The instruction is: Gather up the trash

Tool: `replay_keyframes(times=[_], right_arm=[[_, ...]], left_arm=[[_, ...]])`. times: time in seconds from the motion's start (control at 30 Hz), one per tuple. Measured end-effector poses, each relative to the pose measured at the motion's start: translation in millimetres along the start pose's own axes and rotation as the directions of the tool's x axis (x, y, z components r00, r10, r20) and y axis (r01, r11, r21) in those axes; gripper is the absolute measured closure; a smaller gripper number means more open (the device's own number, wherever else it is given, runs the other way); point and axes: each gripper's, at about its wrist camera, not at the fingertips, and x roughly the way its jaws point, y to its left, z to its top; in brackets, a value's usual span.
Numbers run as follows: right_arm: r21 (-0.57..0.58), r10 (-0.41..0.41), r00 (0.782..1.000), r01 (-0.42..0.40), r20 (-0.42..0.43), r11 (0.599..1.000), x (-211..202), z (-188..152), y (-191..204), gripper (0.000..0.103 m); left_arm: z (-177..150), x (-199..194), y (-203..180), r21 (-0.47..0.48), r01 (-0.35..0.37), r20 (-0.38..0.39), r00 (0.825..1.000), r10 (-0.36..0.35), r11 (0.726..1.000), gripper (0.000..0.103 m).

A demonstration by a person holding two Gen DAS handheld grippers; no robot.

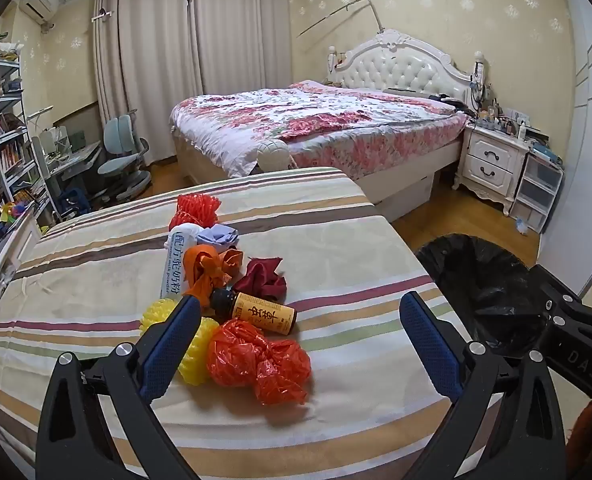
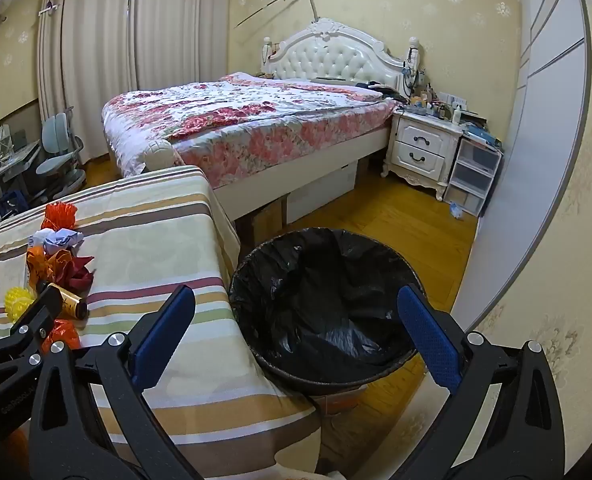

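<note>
While both my left gripper [image 1: 296,328] and right gripper [image 2: 296,332] gape fully open holding nothing, no trash is binned: the pile [image 1: 232,292] sits on the striped table [image 1: 356,240], bin [image 2: 324,304] empty at its 3 o'clock.

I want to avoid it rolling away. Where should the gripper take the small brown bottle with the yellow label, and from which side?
Probably across the labelled body of the brown bottle, coming from above with the open left gripper. It lies on its side on the striped cloth, cap toward the orange wrapper, so one finger on each long side should stop it rolling.
</note>
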Motion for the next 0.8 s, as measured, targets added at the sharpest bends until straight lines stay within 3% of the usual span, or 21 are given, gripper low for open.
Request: replay_keyframes(times=[0.8], right_arm=[[0.000,-0.001,1.000,0.001,-0.004,1.000,1.0,-1.0,-3.3,0.004]], left_arm=[[0.2,-0.7,-1.6,0.001,-0.003,0.000,1.000,0.003,1.000,0.006]])
